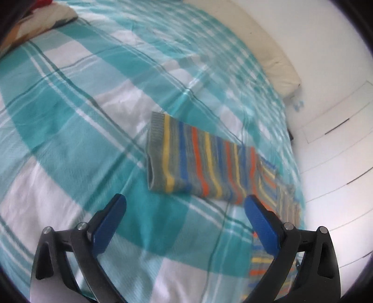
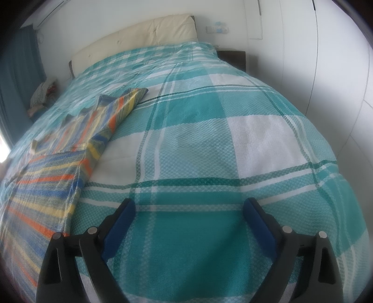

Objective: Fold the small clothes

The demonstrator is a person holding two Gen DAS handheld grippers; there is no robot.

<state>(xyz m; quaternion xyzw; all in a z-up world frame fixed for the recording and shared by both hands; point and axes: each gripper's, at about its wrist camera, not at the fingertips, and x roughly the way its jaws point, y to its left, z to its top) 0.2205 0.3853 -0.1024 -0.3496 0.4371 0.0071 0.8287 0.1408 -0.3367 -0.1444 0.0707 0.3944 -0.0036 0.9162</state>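
Note:
A small striped knit garment (image 1: 200, 160) in grey, yellow, blue and orange lies flat on the teal and white checked bedspread (image 1: 70, 130). In the left wrist view its sleeve stretches out ahead, and the body runs down to the right behind the right finger. My left gripper (image 1: 185, 201) is open and empty, just short of the sleeve's near edge. In the right wrist view the garment (image 2: 70, 149) lies to the left. My right gripper (image 2: 188, 206) is open and empty over bare bedspread (image 2: 209, 139), to the right of the garment.
A cream headboard (image 2: 144, 32) stands at the far end of the bed. A dark nightstand (image 2: 233, 56) sits at the right of the bed. A pile of clothes (image 1: 42, 21) lies at the far left. White wardrobe doors (image 2: 326, 70) line the right side.

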